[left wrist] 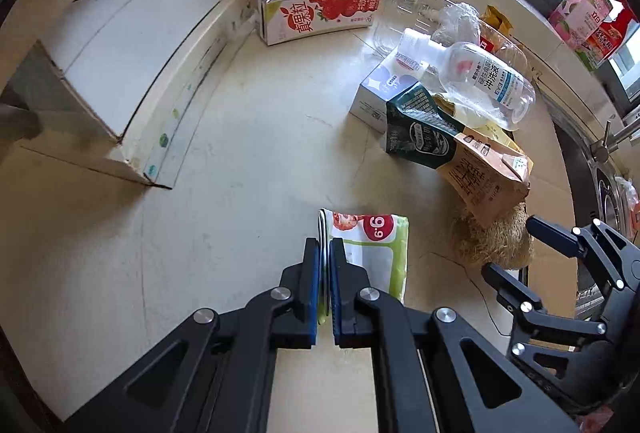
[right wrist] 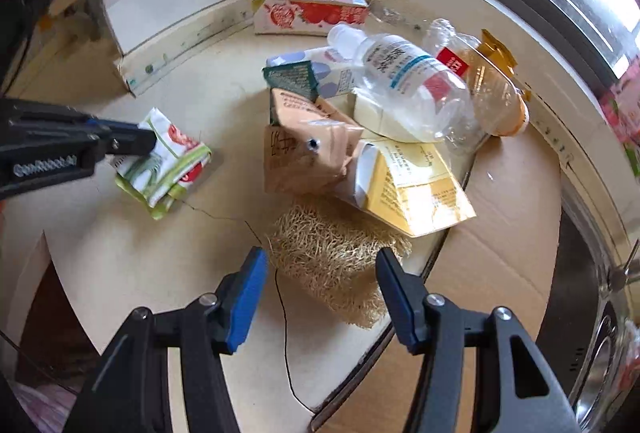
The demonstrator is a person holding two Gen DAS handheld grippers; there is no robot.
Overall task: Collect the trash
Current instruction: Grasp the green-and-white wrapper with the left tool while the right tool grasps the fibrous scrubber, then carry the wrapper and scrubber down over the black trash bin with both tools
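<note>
Wrapper (left wrist: 370,253), green-and-white, folded flat, lies on the tabletop (left wrist: 248,153) left of the trash pile; left tool (left wrist: 325,273) is clenched on its near edge. Right tool (right wrist: 320,273) stands released, jaws either side of the straw-coloured fibre pad (right wrist: 336,257), not pressing it. Advice: lift the wrapper straight, keep the pinch deep, and close on the pad's middle clear of the yellow carton (right wrist: 416,189).

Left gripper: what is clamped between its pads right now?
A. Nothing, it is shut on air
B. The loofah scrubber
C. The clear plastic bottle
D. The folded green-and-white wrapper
D: the left gripper is shut on the edge of the folded wrapper, while the bottle lies on the pile and the loofah sits free between the open right gripper's fingers.
</note>
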